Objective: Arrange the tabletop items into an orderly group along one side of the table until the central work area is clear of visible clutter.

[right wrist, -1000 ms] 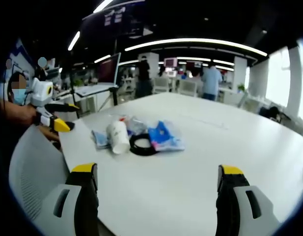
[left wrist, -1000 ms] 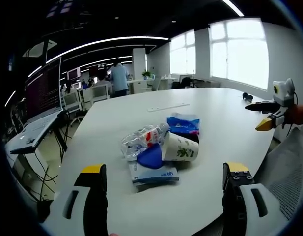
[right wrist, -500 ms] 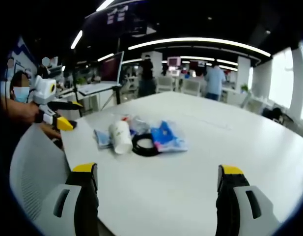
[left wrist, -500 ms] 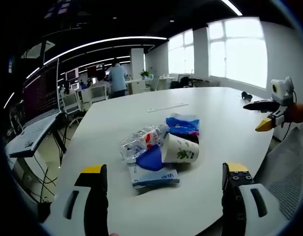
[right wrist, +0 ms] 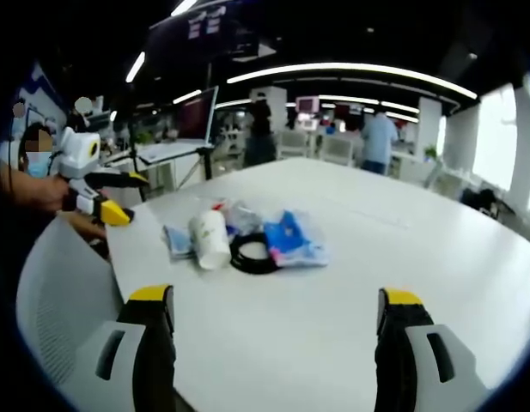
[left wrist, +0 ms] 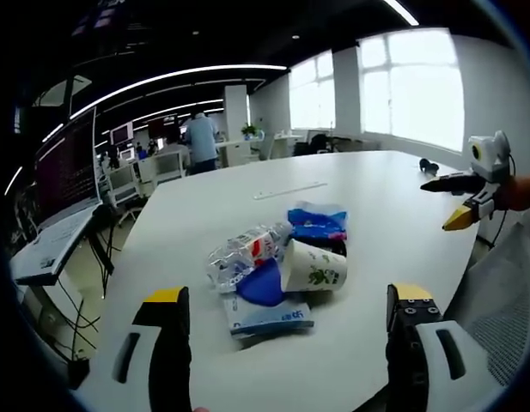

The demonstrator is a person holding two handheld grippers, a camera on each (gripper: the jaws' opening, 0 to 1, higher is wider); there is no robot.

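Holding: you have both tools off the white table [left wrist: 376,189], jaws spread wide, nothing between them.
Left gripper [left wrist: 286,343]: released; its own view has the yellow-tipped jaws apart, short of the clutter pile. In the right gripper view [right wrist: 106,196] it hangs past the table edge, on the far side of the cup.
Right gripper [right wrist: 269,339]: released, jaws parted, short of the pile. In the left gripper view [left wrist: 458,202] it sits off the table edge, well apart from the cup.
Paper cup [left wrist: 313,267]: on its side, mid-table, your landmark.
Plastic bottle [left wrist: 246,253]: crushed, touching the cup.
Blue bag [left wrist: 317,221]: just behind the cup, partly hidden.
Blue packet [left wrist: 269,313]: flat, just in front of the cup; print too small to read.
Black ring [right wrist: 252,253]: beside the cup, partly under the bag; cannot tell what it is.
Background: desks and people, blurred.
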